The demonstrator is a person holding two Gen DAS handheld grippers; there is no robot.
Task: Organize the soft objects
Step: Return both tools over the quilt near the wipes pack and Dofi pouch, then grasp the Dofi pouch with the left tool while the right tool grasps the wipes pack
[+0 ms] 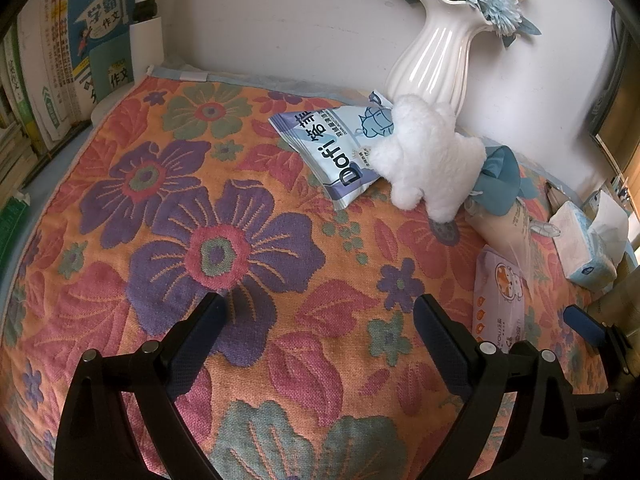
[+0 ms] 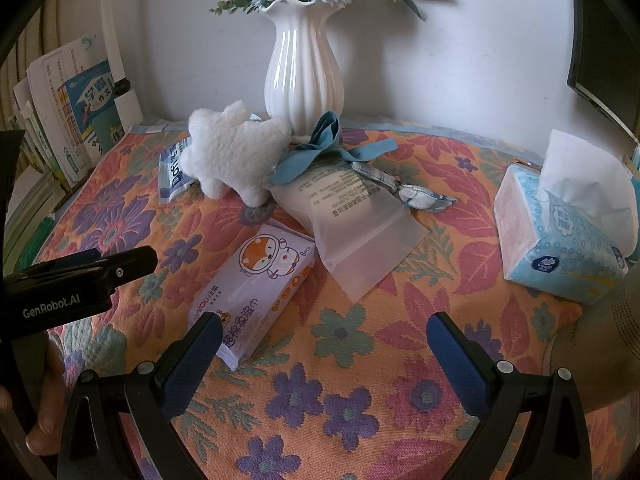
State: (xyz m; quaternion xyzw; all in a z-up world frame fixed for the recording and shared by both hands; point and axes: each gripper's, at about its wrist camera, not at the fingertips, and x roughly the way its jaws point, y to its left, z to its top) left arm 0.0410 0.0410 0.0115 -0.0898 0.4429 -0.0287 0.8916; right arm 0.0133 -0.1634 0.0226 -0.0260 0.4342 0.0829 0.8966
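Hovering with jaws spread, both empty: right gripper (image 2: 320,344) is nearest the purple wipes pack (image 2: 256,292), just ahead-left of its left finger, long axis running diagonally toward the cloth's back-right corner. Left gripper (image 1: 320,320) probably sits farther; pack edges its view.

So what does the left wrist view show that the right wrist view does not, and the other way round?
Only the left wrist view shows the whole front of the Dafi packet. Only the right wrist view shows the plaid pouch, the printed text on the frosted bag and a person's fingers. Both show the white plush toy, the vase, the purple wipes pack, the tissue box and open hand-held grippers.
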